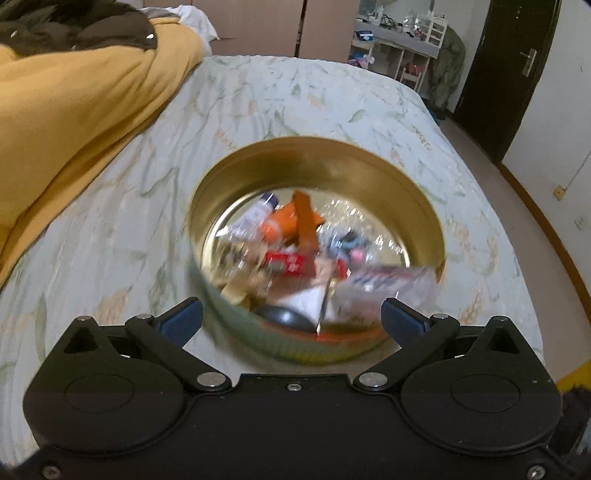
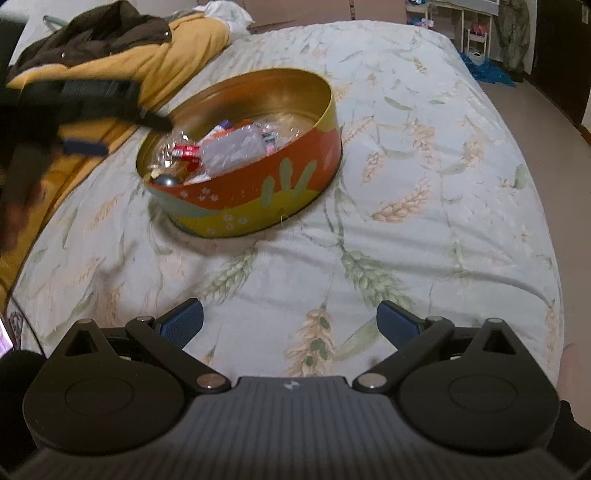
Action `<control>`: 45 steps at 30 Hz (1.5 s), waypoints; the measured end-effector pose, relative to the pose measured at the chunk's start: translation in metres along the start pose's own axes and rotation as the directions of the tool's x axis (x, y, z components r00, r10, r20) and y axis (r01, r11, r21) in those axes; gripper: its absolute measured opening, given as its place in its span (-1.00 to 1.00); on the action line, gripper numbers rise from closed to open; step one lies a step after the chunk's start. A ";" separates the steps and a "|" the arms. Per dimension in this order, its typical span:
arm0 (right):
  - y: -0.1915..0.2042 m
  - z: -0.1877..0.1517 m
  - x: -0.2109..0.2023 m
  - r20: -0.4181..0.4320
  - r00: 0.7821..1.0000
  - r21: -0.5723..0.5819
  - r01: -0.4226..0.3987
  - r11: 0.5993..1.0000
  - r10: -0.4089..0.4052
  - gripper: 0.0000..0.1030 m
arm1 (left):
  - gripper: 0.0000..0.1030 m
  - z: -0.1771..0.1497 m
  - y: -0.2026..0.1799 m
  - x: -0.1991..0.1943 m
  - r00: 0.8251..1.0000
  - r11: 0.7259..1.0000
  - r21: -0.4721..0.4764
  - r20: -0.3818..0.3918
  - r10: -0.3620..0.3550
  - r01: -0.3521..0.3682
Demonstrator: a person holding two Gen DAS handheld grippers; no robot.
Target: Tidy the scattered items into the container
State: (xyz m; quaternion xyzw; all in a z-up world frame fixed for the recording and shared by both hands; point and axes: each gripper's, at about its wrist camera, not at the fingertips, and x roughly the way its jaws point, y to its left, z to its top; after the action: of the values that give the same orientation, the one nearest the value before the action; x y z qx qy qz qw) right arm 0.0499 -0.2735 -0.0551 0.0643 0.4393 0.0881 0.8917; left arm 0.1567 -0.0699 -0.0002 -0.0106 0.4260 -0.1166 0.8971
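Observation:
A round tin (image 1: 369,173) with a gold inside stands on the bed and holds several small items: an orange tube (image 1: 280,225), a red packet (image 1: 290,263), a clear wrapped pack (image 1: 384,284) and a dark ball (image 1: 284,317). My left gripper (image 1: 291,319) is open and empty just above the tin's near rim. In the right wrist view the tin (image 2: 258,184) shows its orange and yellow outside, with the left gripper (image 2: 122,125) blurred at its left rim. My right gripper (image 2: 290,321) is open and empty over the bedspread, well short of the tin.
A yellow blanket (image 1: 74,110) with a dark jacket (image 1: 74,26) on it lies along the left of the bed (image 2: 424,184). The bed's right edge drops to the floor (image 1: 524,229). A shelf unit (image 1: 399,48) and a dark door (image 1: 517,66) stand at the far right.

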 end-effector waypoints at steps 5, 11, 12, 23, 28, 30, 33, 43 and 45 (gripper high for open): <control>0.003 0.003 -0.009 0.023 1.000 -0.010 0.011 1.000 -0.011 1.00 | 0.99 -0.025 0.008 -0.014 1.000 1.000 -0.026 -0.010 0.004 -0.004; 0.010 0.008 -0.023 0.055 0.998 -0.025 0.017 1.000 -0.016 1.00 | 0.99 -0.045 0.008 -0.031 1.000 1.000 -0.013 -0.005 0.014 -0.014; 0.012 0.008 -0.026 0.062 0.998 -0.028 0.018 0.999 -0.016 1.00 | 0.99 -0.047 0.007 -0.034 1.000 1.000 -0.011 -0.003 0.013 -0.013; 0.030 0.013 -0.063 0.143 0.989 -0.075 0.043 0.996 -0.032 1.00 | 0.99 -0.068 0.000 -0.070 0.999 1.000 -0.010 0.041 0.004 -0.004; 0.040 0.010 -0.075 0.180 0.983 -0.108 0.060 0.992 -0.040 1.00 | 0.99 -0.087 -0.005 -0.078 0.999 1.000 0.023 0.053 0.014 -0.015; 0.042 0.006 -0.078 0.188 0.981 -0.100 0.057 0.993 -0.038 1.00 | 0.99 -0.095 -0.007 -0.081 0.998 0.999 0.036 0.054 0.014 -0.016; 0.043 -0.001 -0.084 0.203 0.979 -0.085 0.052 0.995 -0.034 1.00 | 0.99 -0.104 -0.009 -0.089 0.998 0.999 0.039 0.070 0.004 -0.006; 0.046 -0.017 -0.087 0.205 0.978 -0.094 0.062 0.994 -0.041 1.00 | 0.99 -0.116 -0.009 -0.081 0.997 0.999 0.041 0.067 0.027 -0.029; 0.045 -0.017 -0.085 0.202 0.978 -0.092 0.064 0.994 -0.045 1.00 | 0.99 -0.117 -0.009 -0.076 0.998 0.999 0.042 0.061 0.032 -0.034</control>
State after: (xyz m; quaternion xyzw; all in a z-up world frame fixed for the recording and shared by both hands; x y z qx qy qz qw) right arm -0.0187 -0.2466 0.0087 0.0168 0.3445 0.0781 0.9354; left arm 0.0186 -0.0531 -0.0155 0.0124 0.3961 -0.1106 0.9115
